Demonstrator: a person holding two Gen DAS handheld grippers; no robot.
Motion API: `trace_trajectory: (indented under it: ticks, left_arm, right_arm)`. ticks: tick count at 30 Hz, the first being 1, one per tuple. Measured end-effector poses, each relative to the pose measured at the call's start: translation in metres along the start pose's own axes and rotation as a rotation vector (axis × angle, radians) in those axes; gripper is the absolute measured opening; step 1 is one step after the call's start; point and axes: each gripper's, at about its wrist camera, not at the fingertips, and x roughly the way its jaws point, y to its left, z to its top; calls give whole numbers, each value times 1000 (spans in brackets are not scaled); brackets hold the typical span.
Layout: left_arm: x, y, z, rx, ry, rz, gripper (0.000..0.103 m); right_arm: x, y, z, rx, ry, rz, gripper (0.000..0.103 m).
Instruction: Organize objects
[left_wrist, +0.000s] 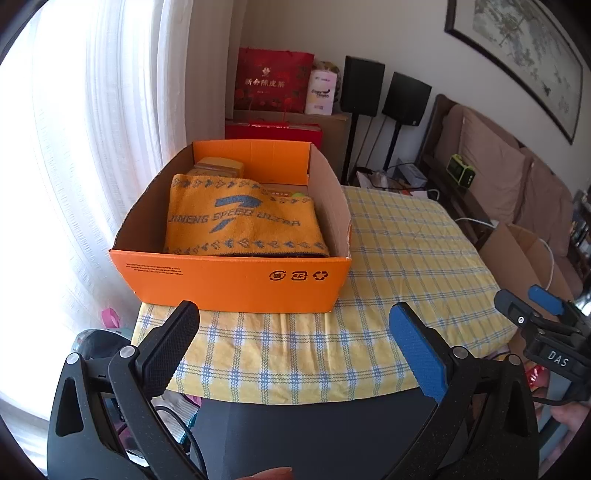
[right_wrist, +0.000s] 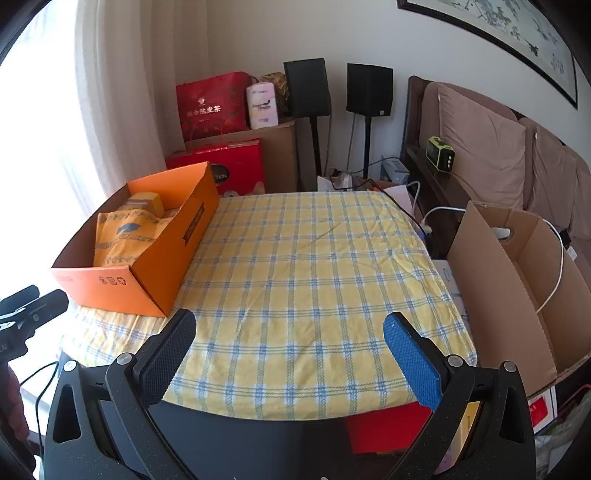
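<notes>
An orange cardboard box (left_wrist: 229, 280) stands at the left of a table with a yellow checked cloth (left_wrist: 406, 258). Inside it lies a folded orange towel with blue lettering (left_wrist: 240, 218), and yellow packets (left_wrist: 221, 166) sit behind the towel. The box also shows in the right wrist view (right_wrist: 147, 273), with the towel (right_wrist: 125, 236) in it. My left gripper (left_wrist: 295, 347) is open and empty, just in front of the box. My right gripper (right_wrist: 290, 350) is open and empty over the cloth's near edge (right_wrist: 295, 387); it also shows at the right edge of the left wrist view (left_wrist: 532, 306).
A brown open carton (right_wrist: 509, 280) stands right of the table. Red gift bags (right_wrist: 214, 103), a tissue pack (right_wrist: 262, 99) and two black speakers (right_wrist: 306, 88) stand at the back wall. A sofa (right_wrist: 487, 155) runs along the right. Curtains (left_wrist: 92, 147) hang at the left.
</notes>
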Motion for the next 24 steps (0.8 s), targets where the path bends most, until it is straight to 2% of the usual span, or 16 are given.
trace_trajectory:
  ticks: [9,24]
  left_arm:
    - [-1,2,-2,0,-1,60,103]
    - [2,2,-5,3,15,73,103]
  right_arm:
    - [-2,6,3,-11,-4,2,103]
    - [-2,11,2,-17,-5,-4,103]
